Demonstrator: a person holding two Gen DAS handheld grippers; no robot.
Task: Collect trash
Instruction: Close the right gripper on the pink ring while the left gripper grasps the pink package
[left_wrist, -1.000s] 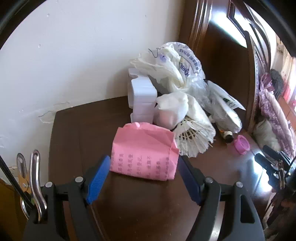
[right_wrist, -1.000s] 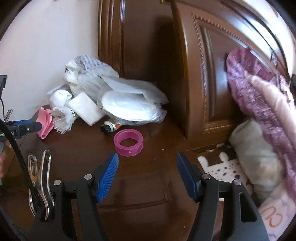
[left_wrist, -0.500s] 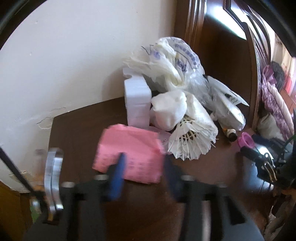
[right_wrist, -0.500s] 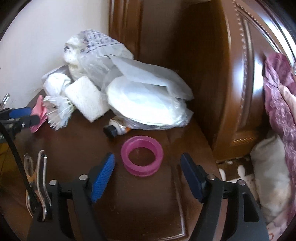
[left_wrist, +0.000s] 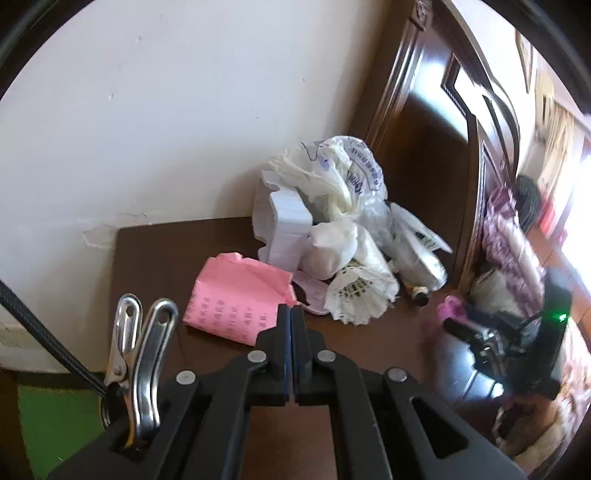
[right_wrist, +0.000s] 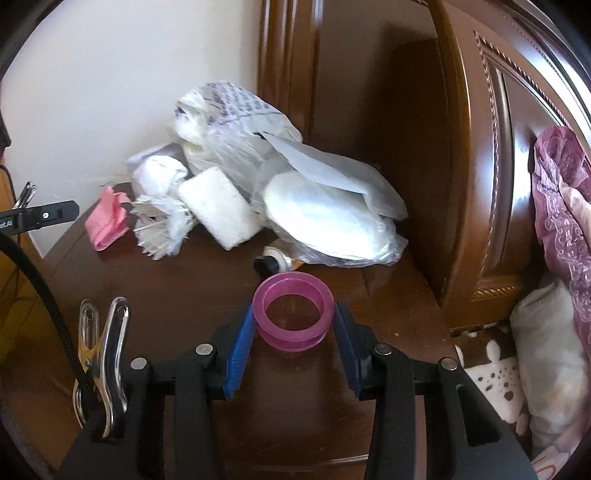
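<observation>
A crumpled pink paper (left_wrist: 236, 295) lies on the dark wooden table (left_wrist: 155, 258). My left gripper (left_wrist: 290, 308) is shut, with its blue pads together right at the paper's near right corner. Whether they pinch the paper's edge I cannot make out. In the right wrist view the left gripper (right_wrist: 75, 213) ends just left of the pink paper (right_wrist: 107, 218). A pink plastic ring (right_wrist: 293, 312) rests on the table between the blue pads (right_wrist: 240, 343) of my right gripper (right_wrist: 294, 306). Its jaws are closing on the ring and stand close at both sides.
Trash is heaped in the back corner: printed plastic bags (left_wrist: 343, 177), a white foam block (left_wrist: 288, 221), a shuttlecock (left_wrist: 362, 295) and a small black-capped bottle (right_wrist: 271, 263). A carved wooden headboard (right_wrist: 480, 147) bounds the table on the right, with purple bedding (right_wrist: 561, 192) beyond.
The left jaws went from wide open astride the pink paper to fully shut, and the gripper drew back slightly. The right gripper moved forward until the pink ring lay between its narrowing jaws.
</observation>
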